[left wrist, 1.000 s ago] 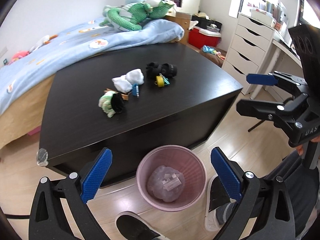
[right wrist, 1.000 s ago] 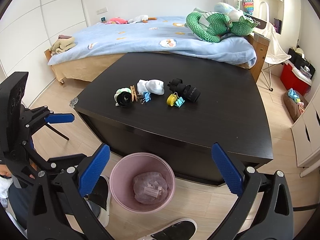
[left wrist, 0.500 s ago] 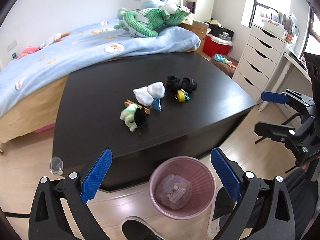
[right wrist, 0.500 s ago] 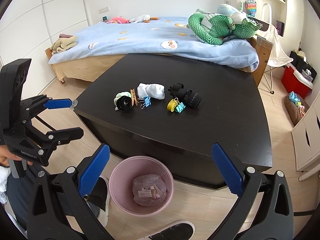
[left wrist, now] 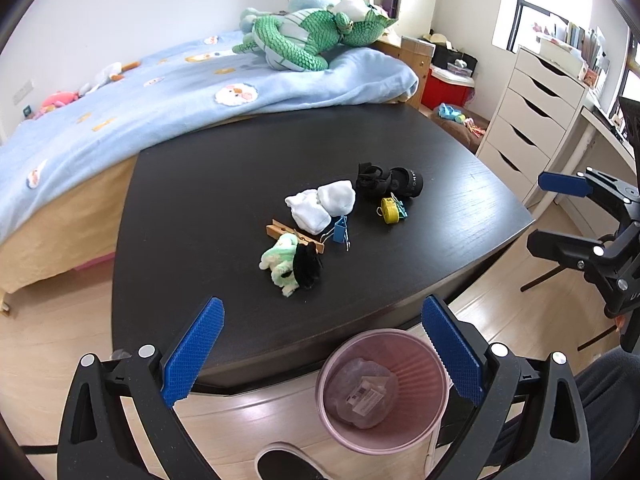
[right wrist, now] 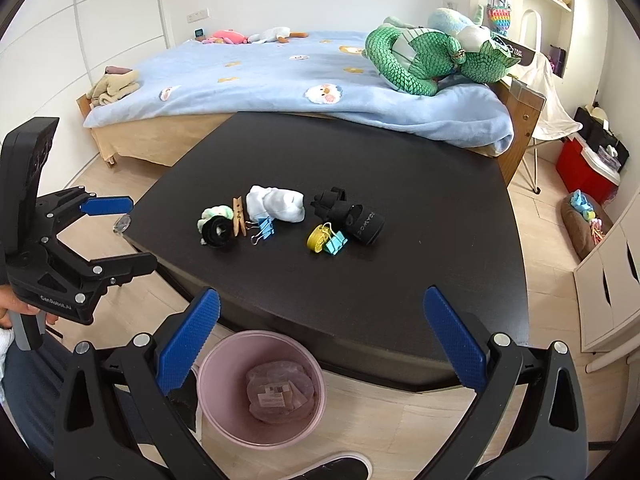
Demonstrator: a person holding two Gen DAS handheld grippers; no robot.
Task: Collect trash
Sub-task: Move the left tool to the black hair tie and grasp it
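Both grippers wait above the pink trash bin (left wrist: 382, 390)

The left gripper (left wrist: 320, 354) and the right gripper (right wrist: 322, 342), fingers apart and empty, probably must reach next to the small items (left wrist: 306, 264) at frame centre.

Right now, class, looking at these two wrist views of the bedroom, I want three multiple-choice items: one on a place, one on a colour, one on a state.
1. Where does the waste bin stand?
A. on the dark table
B. on the floor at the table's near edge
C. on the bed

2. What colour is the binder clip beside the white socks?
A. blue
B. red
C. silver

3. How is the left gripper?
A. shut on the clothespin
B. shut on nothing
C. open, holding nothing

Answers:
1 B: the pink bin sits on the wood floor below the dark table.
2 A: the clip by the socks is blue.
3 C: its blue fingers stand wide apart with nothing between them; the clothespin lies on the table.
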